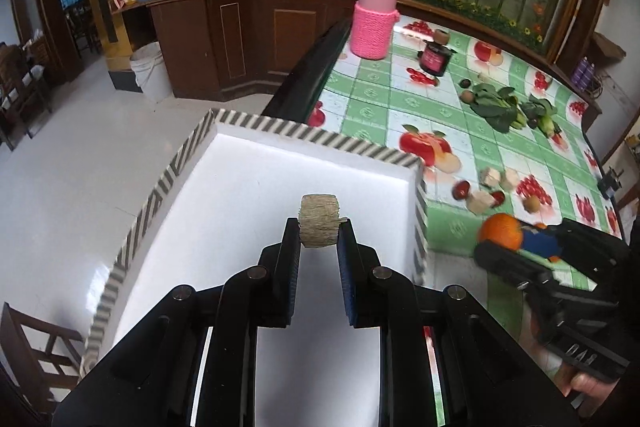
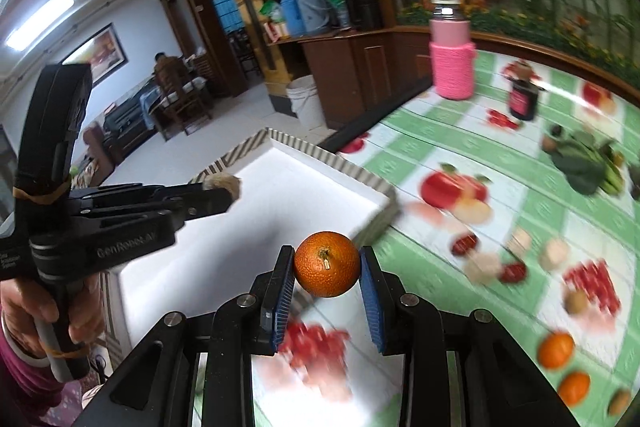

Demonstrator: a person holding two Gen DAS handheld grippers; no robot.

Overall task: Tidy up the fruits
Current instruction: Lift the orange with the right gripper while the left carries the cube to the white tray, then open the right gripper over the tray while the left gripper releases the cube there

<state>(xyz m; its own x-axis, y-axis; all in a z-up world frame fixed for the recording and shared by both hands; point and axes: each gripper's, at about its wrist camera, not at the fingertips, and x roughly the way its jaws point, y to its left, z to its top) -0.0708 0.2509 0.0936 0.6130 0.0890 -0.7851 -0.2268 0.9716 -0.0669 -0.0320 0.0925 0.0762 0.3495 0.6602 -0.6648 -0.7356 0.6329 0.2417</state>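
Observation:
My left gripper (image 1: 319,229) is shut on a tan fibrous block (image 1: 319,220) and holds it above the white foam box (image 1: 280,163) with a striped rim. My right gripper (image 2: 326,265) is shut on an orange (image 2: 327,263) and holds it over the table near the box's right edge (image 2: 376,205). The left view shows the right gripper (image 1: 516,245) with the orange (image 1: 500,231) to the right of the box. The right view shows the left gripper (image 2: 224,193) with the block (image 2: 224,184) over the box.
On the fruit-print tablecloth (image 1: 400,99) lie red dates and pale chunks (image 1: 484,191), a kiwi (image 1: 532,203), leafy greens (image 1: 504,105), a dark jar (image 1: 435,57) and a pink-sleeved bottle (image 1: 374,19). Two oranges (image 2: 564,367) lie at the right. Floor lies left of the box.

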